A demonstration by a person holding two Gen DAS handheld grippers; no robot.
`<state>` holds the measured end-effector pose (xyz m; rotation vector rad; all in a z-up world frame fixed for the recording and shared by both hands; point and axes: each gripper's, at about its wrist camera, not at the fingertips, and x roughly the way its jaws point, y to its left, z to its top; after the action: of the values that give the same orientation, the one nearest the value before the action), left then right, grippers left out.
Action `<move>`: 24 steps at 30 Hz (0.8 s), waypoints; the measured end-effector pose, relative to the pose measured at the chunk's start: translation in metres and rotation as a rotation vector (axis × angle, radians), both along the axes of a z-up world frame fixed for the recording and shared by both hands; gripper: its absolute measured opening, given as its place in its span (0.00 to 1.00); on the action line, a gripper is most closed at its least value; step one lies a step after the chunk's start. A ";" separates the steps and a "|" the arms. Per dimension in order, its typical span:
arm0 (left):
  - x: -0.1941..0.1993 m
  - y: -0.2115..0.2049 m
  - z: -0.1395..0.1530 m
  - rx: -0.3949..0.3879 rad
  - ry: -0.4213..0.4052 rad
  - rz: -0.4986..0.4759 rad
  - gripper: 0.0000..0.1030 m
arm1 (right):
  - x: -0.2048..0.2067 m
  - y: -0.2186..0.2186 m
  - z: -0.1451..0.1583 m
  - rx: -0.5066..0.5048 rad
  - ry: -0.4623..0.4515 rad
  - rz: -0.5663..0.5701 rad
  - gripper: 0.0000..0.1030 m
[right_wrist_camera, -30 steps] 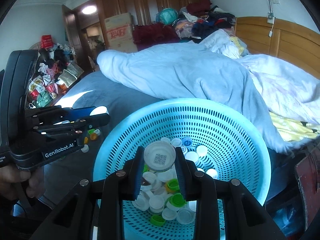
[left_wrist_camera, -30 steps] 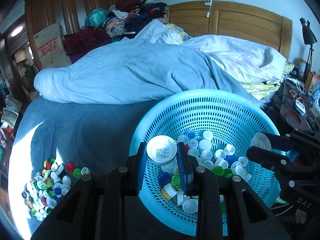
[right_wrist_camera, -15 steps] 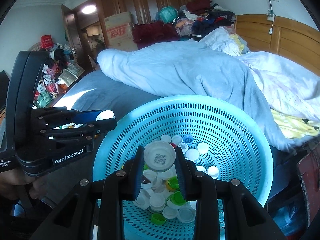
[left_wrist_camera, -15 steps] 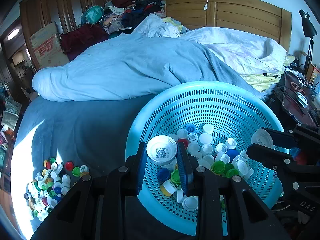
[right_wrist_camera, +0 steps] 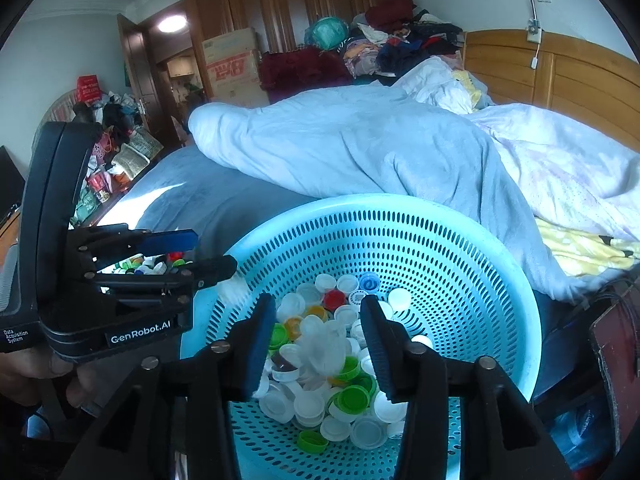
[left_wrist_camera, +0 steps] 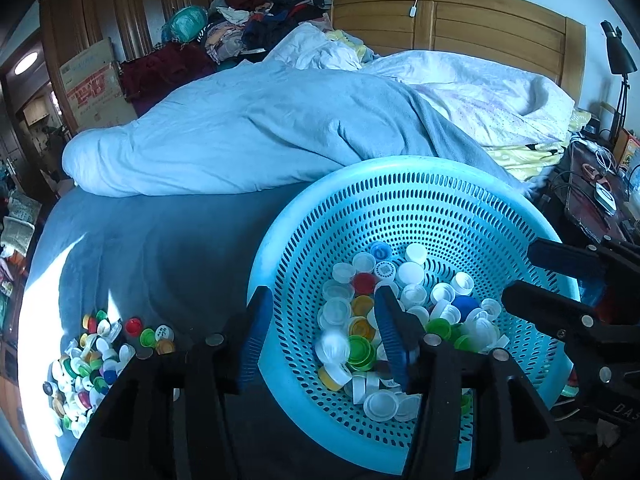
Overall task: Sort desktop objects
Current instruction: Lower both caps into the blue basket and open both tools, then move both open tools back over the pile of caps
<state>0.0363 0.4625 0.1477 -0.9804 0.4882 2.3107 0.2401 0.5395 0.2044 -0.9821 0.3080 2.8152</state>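
Right tongs point(right_wrist_camera: 320, 344) spread wide above blurred white cap point(right_wrist_camera: 325, 346), over cap-filled basket point(right_wrist_camera: 500, 280).

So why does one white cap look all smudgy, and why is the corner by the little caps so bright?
Left wrist view: one white cap in the blue basket is smeared by motion blur; sunlight washes out the cap pile on the bed. Right wrist view: a white cap between the open right hand-held gripper fingers is blurred too; straight edges bend from the fisheye lens.

One turquoise basket point(left_wrist_camera: 400, 184) holding dozens of bottle caps point(left_wrist_camera: 400, 304), too many to count, one more heap of loose caps point(left_wrist_camera: 92, 356) on the bed left of the basket, and two claws, left claw point(left_wrist_camera: 324, 336) and right claw point(right_wrist_camera: 316, 344).
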 end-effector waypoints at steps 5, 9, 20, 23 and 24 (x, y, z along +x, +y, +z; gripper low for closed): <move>-0.001 -0.010 0.004 0.016 0.013 0.009 0.46 | 0.001 -0.006 0.003 -0.001 0.011 0.011 0.53; -0.003 -0.041 -0.002 0.034 0.043 0.049 0.55 | 0.002 -0.016 0.005 -0.004 0.026 0.044 0.63; -0.048 -0.313 -0.101 0.070 -0.077 0.643 0.55 | -0.017 -0.054 -0.022 -0.049 -0.042 0.164 0.70; -0.052 -0.410 -0.122 0.128 -0.097 0.867 0.55 | -0.023 -0.066 -0.026 -0.044 -0.059 0.189 0.71; -0.052 -0.438 -0.126 0.162 -0.096 0.925 0.55 | -0.026 -0.070 -0.028 -0.043 -0.068 0.198 0.72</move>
<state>-0.0153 0.0249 0.0216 -1.4231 -0.2725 2.9938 0.2142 0.4694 0.1765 -1.1755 0.2786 2.9525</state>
